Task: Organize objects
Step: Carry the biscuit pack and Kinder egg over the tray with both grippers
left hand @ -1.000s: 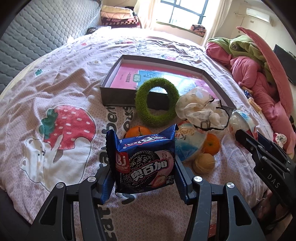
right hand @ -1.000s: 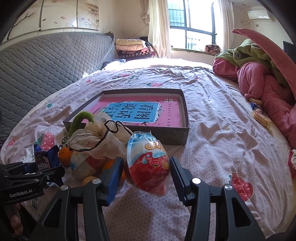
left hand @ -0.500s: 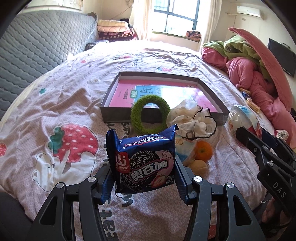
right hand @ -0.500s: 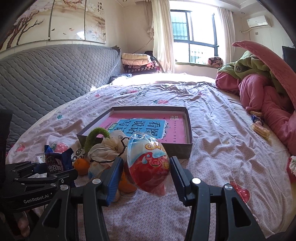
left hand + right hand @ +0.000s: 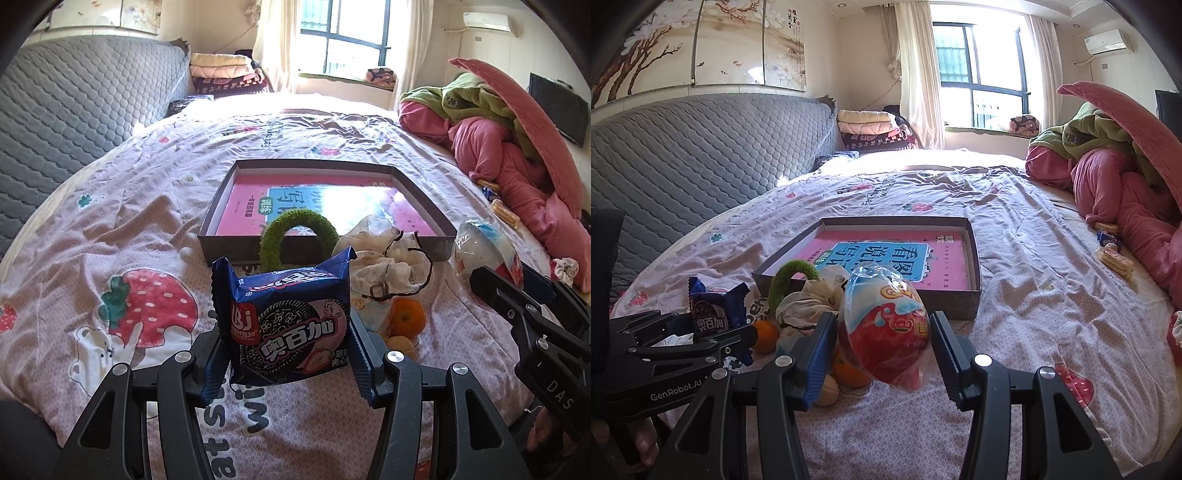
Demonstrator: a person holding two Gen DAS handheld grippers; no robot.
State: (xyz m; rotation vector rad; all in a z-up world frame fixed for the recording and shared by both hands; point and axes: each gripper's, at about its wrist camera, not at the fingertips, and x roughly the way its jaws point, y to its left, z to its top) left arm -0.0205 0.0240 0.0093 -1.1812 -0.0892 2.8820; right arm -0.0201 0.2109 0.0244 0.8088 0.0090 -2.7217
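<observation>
My left gripper is shut on a dark blue cookie packet, held above the bedsheet. My right gripper is shut on a red and blue egg-shaped toy in clear wrap; in the left wrist view that egg toy shows at the right. Ahead lies a shallow grey box with a pink book inside. In front of the box sit a green fuzzy ring, a crumpled cloth bag and oranges.
A pile of pink and green bedding fills the right side of the bed. Snack packets lie beside it. A grey quilted headboard runs along the left. Folded blankets sit near the window.
Both views have tilted upward, showing more of the room. The held packet and egg toy stay in their grippers, raised a little above the pile.
</observation>
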